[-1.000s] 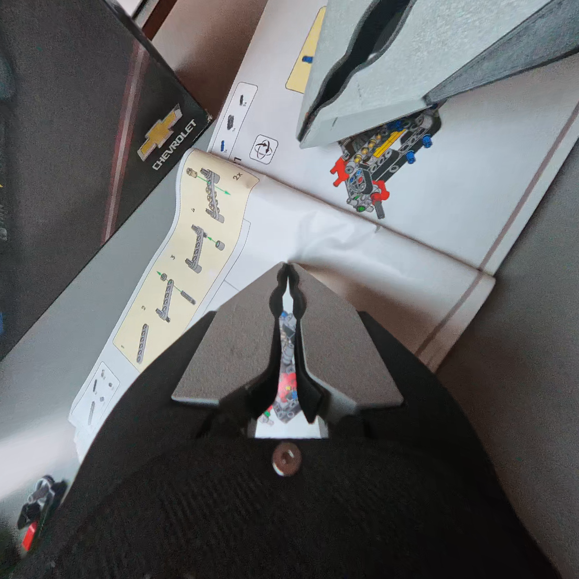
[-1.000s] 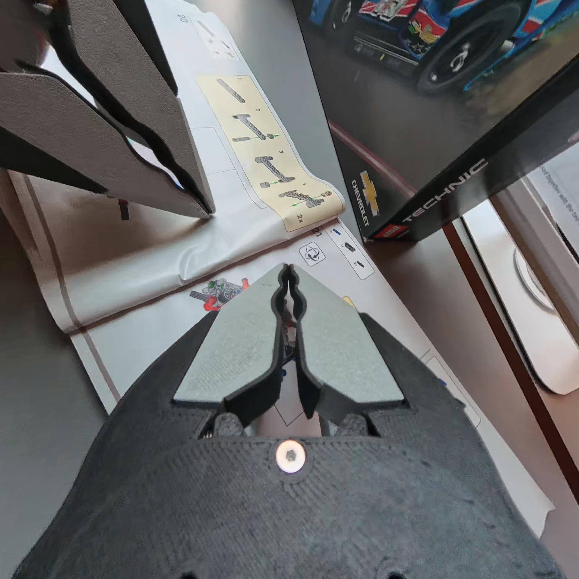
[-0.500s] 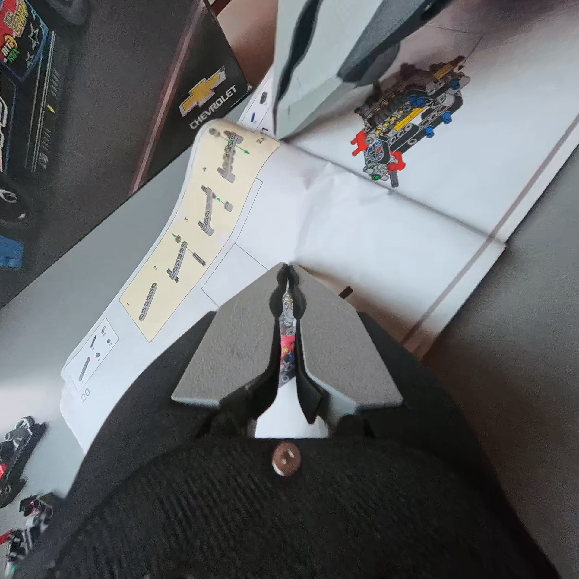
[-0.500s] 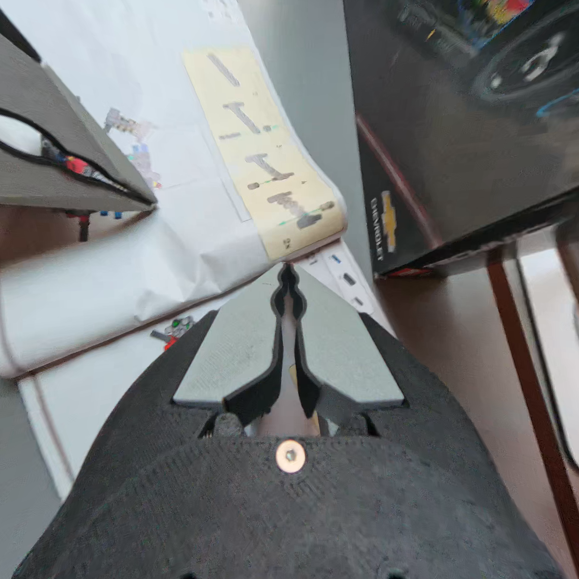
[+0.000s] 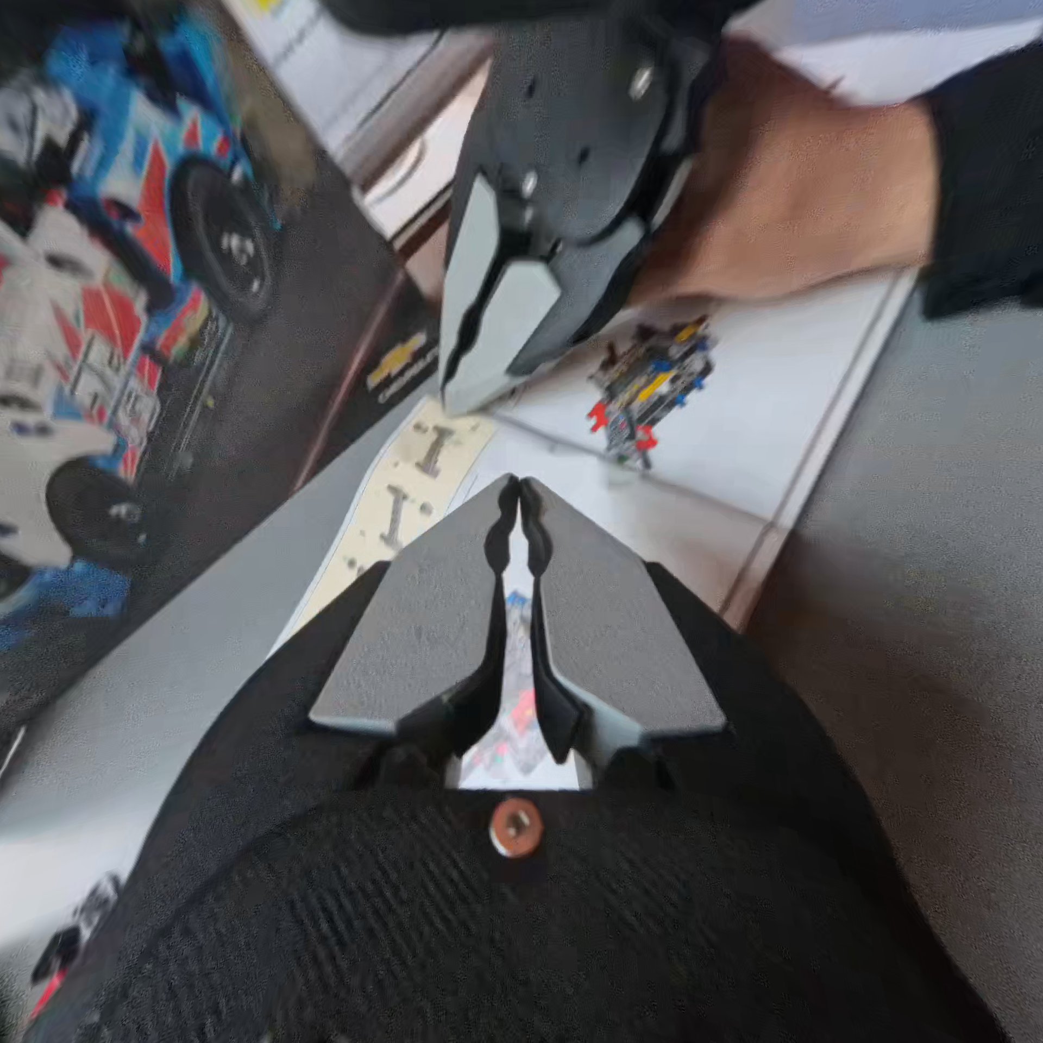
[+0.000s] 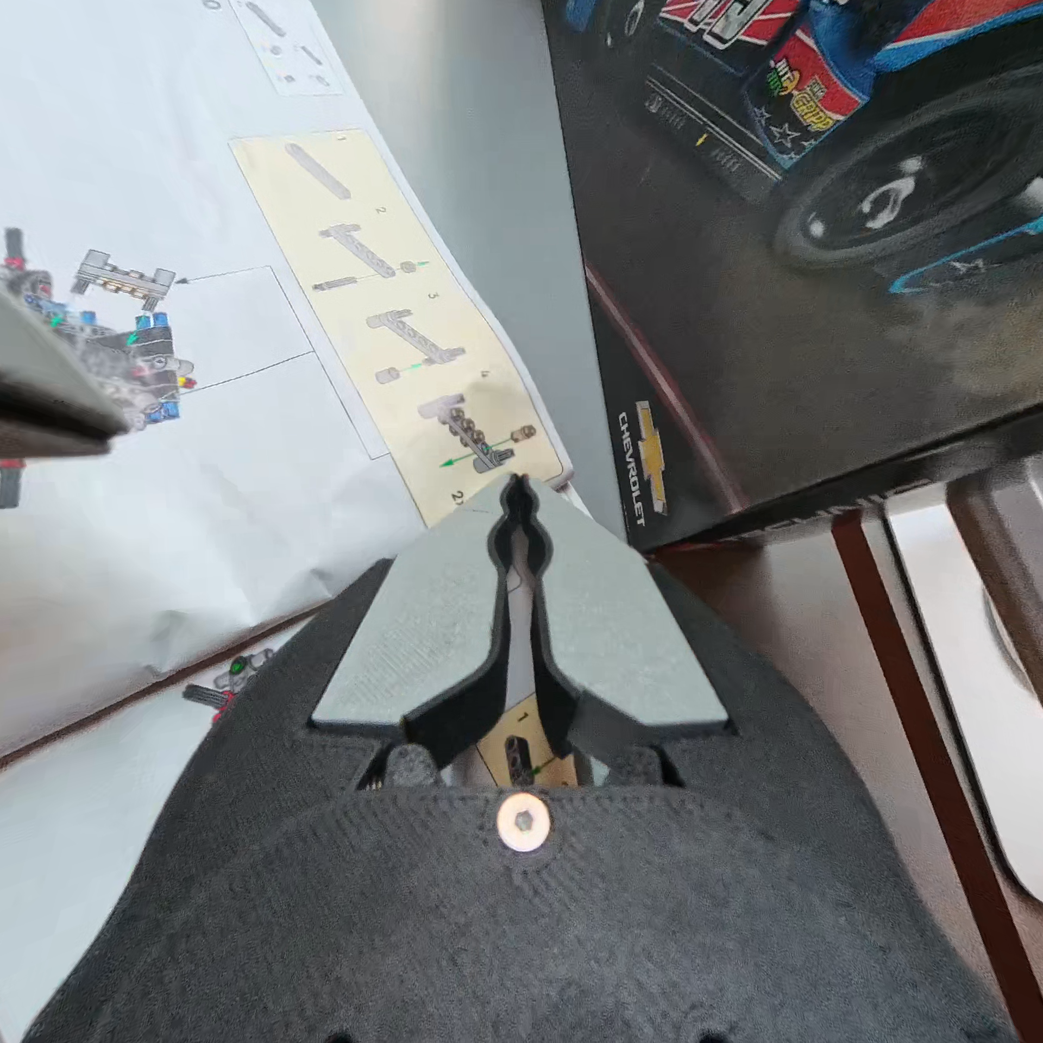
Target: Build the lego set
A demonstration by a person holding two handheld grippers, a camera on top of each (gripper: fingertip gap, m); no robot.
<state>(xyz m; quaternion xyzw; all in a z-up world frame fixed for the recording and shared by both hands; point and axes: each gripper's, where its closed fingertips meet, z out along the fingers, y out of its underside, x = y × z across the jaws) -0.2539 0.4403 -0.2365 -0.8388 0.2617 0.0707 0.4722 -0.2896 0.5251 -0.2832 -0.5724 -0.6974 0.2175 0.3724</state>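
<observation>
Both tongs closed and empty: the right tongs (image 6: 518,480) at frame centre should pin the instruction booklet (image 6: 186,508) corner; the left tongs (image 5: 518,480) flatten its page.

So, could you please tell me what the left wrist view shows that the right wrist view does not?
Only the left wrist view shows the person's hand holding the right claw, plus small dark and red lego pieces at its lower left edge. Only the right wrist view shows a dark brown wooden strip. Both share the open white instruction booklet with its cream panel and the black cardboard box printed with a race car; both claws look shut and empty.
</observation>
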